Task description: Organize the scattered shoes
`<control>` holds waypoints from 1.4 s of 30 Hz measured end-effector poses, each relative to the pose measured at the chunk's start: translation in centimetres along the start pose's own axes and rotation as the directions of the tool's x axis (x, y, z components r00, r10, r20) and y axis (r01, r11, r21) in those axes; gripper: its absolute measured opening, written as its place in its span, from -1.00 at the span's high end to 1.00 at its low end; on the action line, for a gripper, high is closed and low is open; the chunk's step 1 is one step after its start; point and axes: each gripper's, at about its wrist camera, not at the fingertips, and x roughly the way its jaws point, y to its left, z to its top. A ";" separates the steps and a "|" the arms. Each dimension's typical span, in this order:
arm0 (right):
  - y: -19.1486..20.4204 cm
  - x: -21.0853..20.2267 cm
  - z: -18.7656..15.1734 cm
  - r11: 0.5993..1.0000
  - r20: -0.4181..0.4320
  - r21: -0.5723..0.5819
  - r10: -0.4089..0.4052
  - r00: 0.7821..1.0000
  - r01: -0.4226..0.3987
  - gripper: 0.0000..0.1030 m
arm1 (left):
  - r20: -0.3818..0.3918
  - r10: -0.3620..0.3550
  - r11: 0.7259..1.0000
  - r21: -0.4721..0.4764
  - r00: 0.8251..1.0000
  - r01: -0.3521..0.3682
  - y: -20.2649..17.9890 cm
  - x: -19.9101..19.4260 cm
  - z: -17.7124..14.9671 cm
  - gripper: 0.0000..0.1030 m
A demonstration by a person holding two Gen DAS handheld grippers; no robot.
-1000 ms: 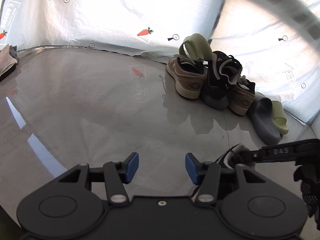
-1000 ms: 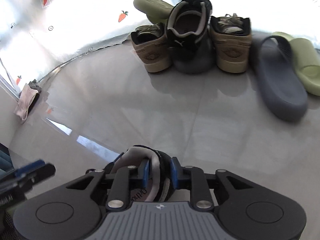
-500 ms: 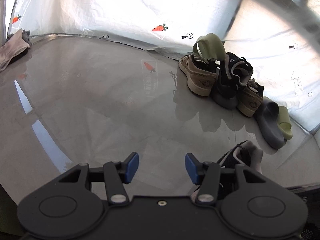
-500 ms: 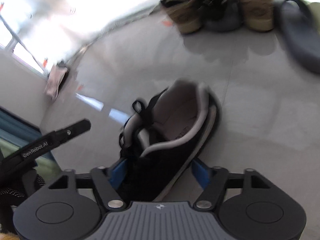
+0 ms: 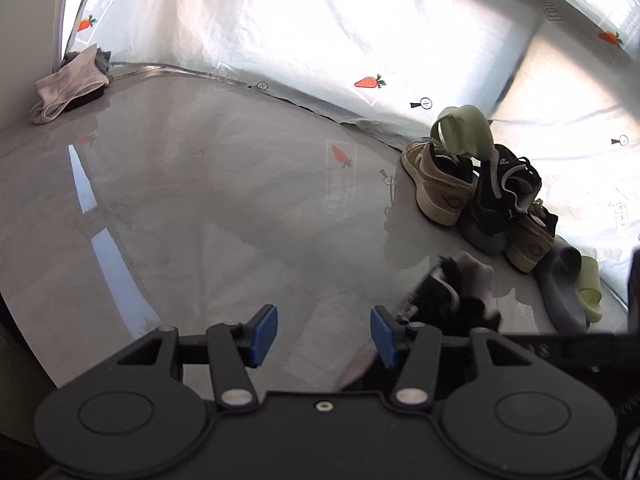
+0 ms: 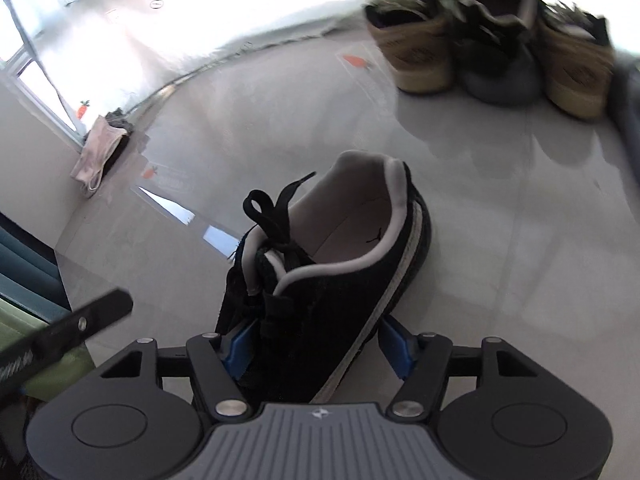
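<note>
- left wrist view: glossy grey floor (image 5: 208,208) runs out to a white plastic sheet (image 5: 320,32) printed with small carrots; a crumpled pale cloth (image 5: 68,88) lies at the far left edge.
- the left gripper (image 5: 324,330) hangs over bare floor with its blue pads (image 5: 262,330) spread wide, released and empty.
- a shoe pile (image 5: 480,192) sits at the far right by the sheet: a tan sneaker (image 5: 440,188) with a green slide (image 5: 464,132) propped on it, a black sneaker on a dark slide, a second tan sneaker, then a grey slide (image 5: 560,288) and another green slide (image 5: 590,288) lying flat.
- a black shoe (image 5: 452,296) shows blurred at the near right, just beyond the right pad.
- right wrist view: the same floor, with the pile blurred at the far right and the cloth at the left.
- the right gripper (image 6: 316,346) is spread apart; the black shoe (image 6: 320,284) lies tilted between its blue pads (image 6: 394,346), heel pointing away. the right pad stands clear of the sole, so it is not clamped.
- a dark bar of the other tool crosses the near left corner.
</note>
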 end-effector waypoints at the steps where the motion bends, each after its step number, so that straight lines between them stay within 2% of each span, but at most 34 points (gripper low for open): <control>1: 0.3 0.4 0.5 1.000 0.002 -0.010 0.003 1.000 -0.003 -0.29 | 0.001 0.001 1.000 0.011 1.000 -0.001 -0.3 0.0 0.1 -0.02; 4: 0.2 0.6 1.2 0.999 -0.005 -0.015 0.031 0.999 -0.031 -0.37 | 0.006 -0.005 1.000 0.031 1.000 0.004 -0.9 0.0 0.3 -0.08; 6: -0.8 -0.5 1.0 0.996 -0.002 0.004 0.086 0.996 -0.086 -0.53 | 0.024 -0.013 0.998 0.065 1.000 0.012 -1.7 0.1 0.9 -0.14; 9: -2.4 -2.8 0.4 0.992 0.079 0.067 0.099 0.992 -0.104 -0.68 | 0.026 -0.055 0.995 0.085 0.998 0.052 -2.8 0.9 1.9 -0.15; 13: -6.8 -6.5 -0.1 0.974 0.188 0.225 -0.010 0.982 -0.033 -0.68 | -0.018 -0.128 0.985 0.112 0.992 0.129 -4.9 3.1 3.7 -0.16; 15: -8.4 -7.8 -0.3 0.959 0.231 0.284 -0.055 0.971 -0.013 -0.68 | -0.041 -0.191 0.963 0.185 0.981 0.196 -7.8 4.9 5.6 -0.15; 17: -10.2 -10.0 -0.9 0.938 0.304 0.346 -0.118 0.945 0.006 -0.69 | -0.033 -0.213 0.950 0.227 0.977 0.215 -9.7 5.9 6.8 -0.15; 19: -11.2 -11.4 -1.6 0.926 0.341 0.376 -0.161 0.926 0.023 -0.69 | -0.028 -0.264 0.934 0.243 0.964 0.262 -12.6 8.0 8.9 -0.15; 23: -13.7 -13.7 -4.0 0.886 0.372 0.458 -0.263 0.890 0.071 -0.75 | -0.028 -0.323 0.911 0.261 0.946 0.319 -16.4 11.4 11.5 -0.15; 25: -14.9 -14.1 -4.9 0.865 0.363 0.494 -0.290 0.885 0.081 -0.76 | -0.035 -0.340 0.897 0.290 0.940 0.335 -18.5 13.4 12.7 -0.15; 27: -16.0 -14.3 -5.5 0.846 0.347 0.526 -0.312 0.884 0.092 -0.76 | -0.056 -0.339 0.881 0.331 0.939 0.338 -21.2 16.4 13.8 -0.16; 31: -17.8 -14.3 -6.0 0.814 0.319 0.570 -0.346 0.882 0.113 -0.76 | -0.075 -0.272 0.878 0.389 0.959 0.279 -23.9 20.9 14.6 -0.15; 33: -18.1 -14.2 -5.7 0.808 0.319 0.576 -0.359 0.877 0.121 -0.76 | -0.069 -0.208 0.891 0.398 0.976 0.219 -24.8 23.7 15.2 -0.15; 36: -18.4 -14.0 -4.9 0.807 0.321 0.574 -0.381 0.867 0.142 -0.76 | -0.049 -0.143 0.910 0.387 0.988 0.151 -24.8 26.0 15.7 -0.15; 39: -18.8 -13.2 -4.0 0.802 0.317 0.578 -0.392 0.863 0.152 -0.76 | -0.057 -0.113 0.911 0.392 0.992 0.127 -25.1 28.5 16.0 -0.14; 40: -18.9 -13.0 -3.9 0.800 0.312 0.580 -0.391 0.866 0.152 -0.76 | -0.061 -0.111 0.911 0.393 0.992 0.126 -25.1 29.0 16.1 -0.11; 42: -19.1 -12.5 -3.6 0.798 0.300 0.583 -0.388 0.872 0.154 -0.76 | -0.044 -0.129 0.901 0.413 0.991 0.136 -25.3 29.3 15.9 0.27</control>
